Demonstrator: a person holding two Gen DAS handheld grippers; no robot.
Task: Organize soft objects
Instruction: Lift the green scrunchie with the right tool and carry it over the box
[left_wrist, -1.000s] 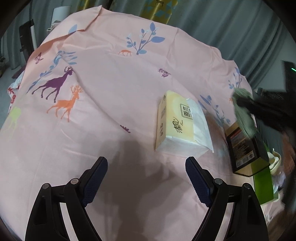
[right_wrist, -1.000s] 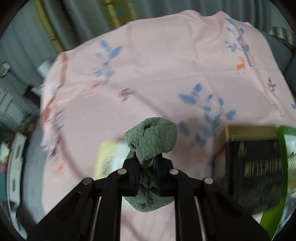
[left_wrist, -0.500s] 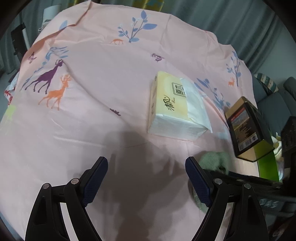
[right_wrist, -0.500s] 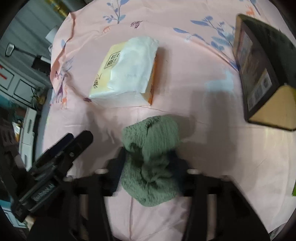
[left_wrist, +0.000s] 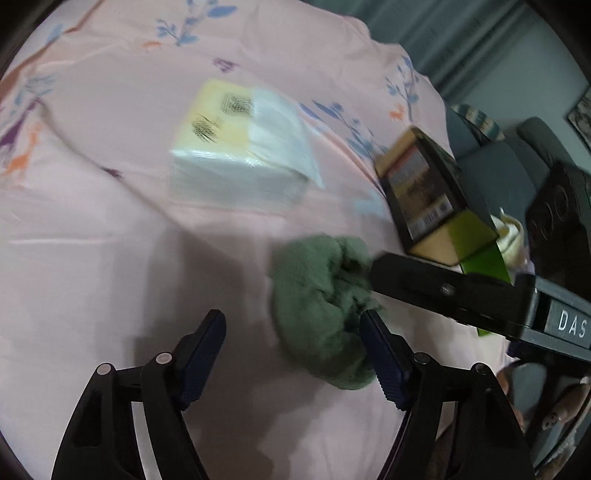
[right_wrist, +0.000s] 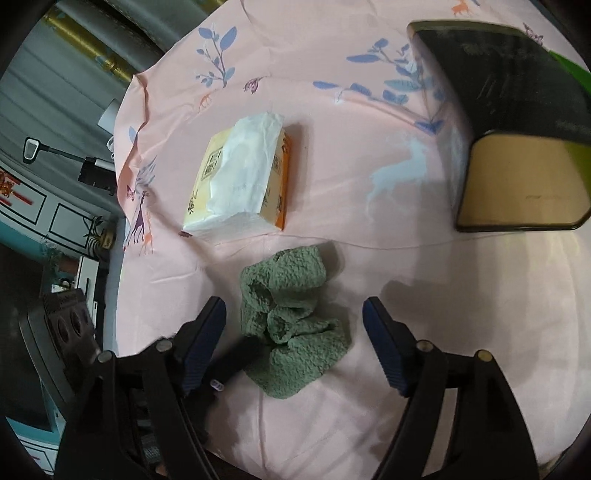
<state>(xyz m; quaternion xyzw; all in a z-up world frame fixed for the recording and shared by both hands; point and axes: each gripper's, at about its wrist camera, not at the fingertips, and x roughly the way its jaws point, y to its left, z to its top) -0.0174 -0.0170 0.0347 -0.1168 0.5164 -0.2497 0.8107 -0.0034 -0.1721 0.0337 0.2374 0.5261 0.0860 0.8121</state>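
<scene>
A crumpled green towel (right_wrist: 291, 325) lies loose on the pink printed sheet (right_wrist: 369, 258). My right gripper (right_wrist: 293, 343) straddles it with its jaws opening, and neither pad presses on it. In the left wrist view the green towel (left_wrist: 321, 306) lies between the closing jaws of my left gripper (left_wrist: 293, 352). It leans on the right pad while the left pad stands apart. One finger (left_wrist: 424, 284) of the right gripper reaches in from the right. A yellow and white tissue pack (right_wrist: 240, 177) lies just beyond the towel.
A black and gold tin (right_wrist: 517, 129) lies on its side at the right, with a green bag (left_wrist: 480, 251) behind it. The sheet's edge drops off at the left toward furniture (right_wrist: 55, 221). Grey curtains (left_wrist: 461, 40) hang beyond the far edge.
The right gripper came down with the green towel, opened and let it go onto the sheet. The left gripper moved right to the towel and its jaws narrowed.
</scene>
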